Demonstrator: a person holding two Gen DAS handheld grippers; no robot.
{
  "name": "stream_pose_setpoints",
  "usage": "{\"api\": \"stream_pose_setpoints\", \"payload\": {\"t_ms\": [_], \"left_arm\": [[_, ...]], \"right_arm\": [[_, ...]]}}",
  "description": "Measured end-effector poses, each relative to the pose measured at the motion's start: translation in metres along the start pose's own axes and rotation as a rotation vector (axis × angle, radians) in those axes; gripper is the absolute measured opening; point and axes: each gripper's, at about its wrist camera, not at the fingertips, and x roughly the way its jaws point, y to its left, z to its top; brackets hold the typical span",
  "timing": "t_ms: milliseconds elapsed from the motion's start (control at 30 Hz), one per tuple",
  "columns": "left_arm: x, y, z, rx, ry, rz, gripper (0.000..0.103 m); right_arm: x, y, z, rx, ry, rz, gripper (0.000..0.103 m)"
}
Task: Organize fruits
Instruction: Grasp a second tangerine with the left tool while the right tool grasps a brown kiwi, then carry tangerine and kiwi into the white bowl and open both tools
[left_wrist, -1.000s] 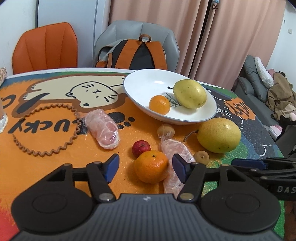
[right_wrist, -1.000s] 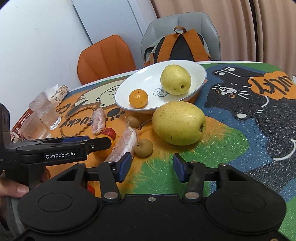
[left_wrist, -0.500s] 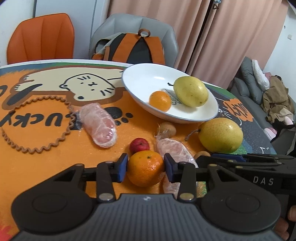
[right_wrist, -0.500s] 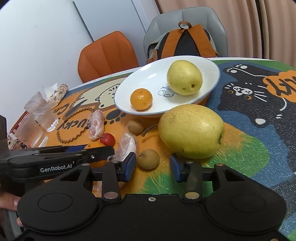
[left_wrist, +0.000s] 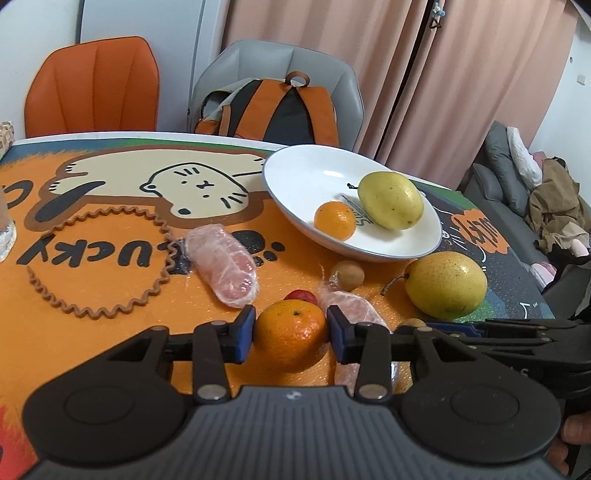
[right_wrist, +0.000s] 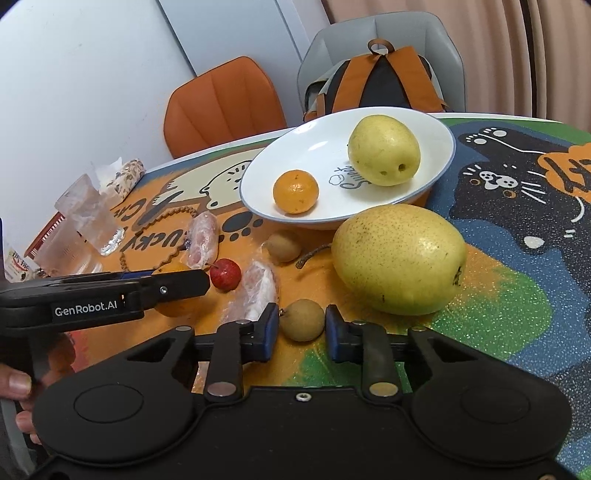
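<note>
Left claw (left_wrist: 291, 334): my pads clamp the mandarin (left_wrist: 290, 339), lower centre.
Right claw (right_wrist: 301, 327): just closing; my pads touch the longan (right_wrist: 301, 319).

Both views sit low behind their own blue-padded fingers, tilted down over the table (left_wrist: 110, 295) at close range toward the chairs. The left faces straight across, the right angles leftward. They share the white plate (left_wrist: 295, 173) (right_wrist: 280, 166) and the fruit before it.
</note>
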Motion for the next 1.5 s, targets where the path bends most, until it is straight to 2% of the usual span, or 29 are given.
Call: {"api": "stream_pose_setpoints", "payload": {"t_ms": [300, 700, 1500], "left_arm": [[-0.014, 0.002, 0.005, -0.005, -0.031, 0.010, 0.040], [-0.027, -0.003, 0.026, 0.006, -0.089, 0.008, 0.040], [-0.005, -0.002, 0.060, 0.015, -0.104, 0.006, 0.040]], "right_arm": [[-0.022, 0.006, 0.008, -0.010, -0.055, 0.010, 0.025], [-0.039, 0.008, 0.039, -0.015, -0.142, -0.021, 0.025], [-0.008, -0.010, 0.073, 0.007, -0.133, -0.068, 0.026]]}}
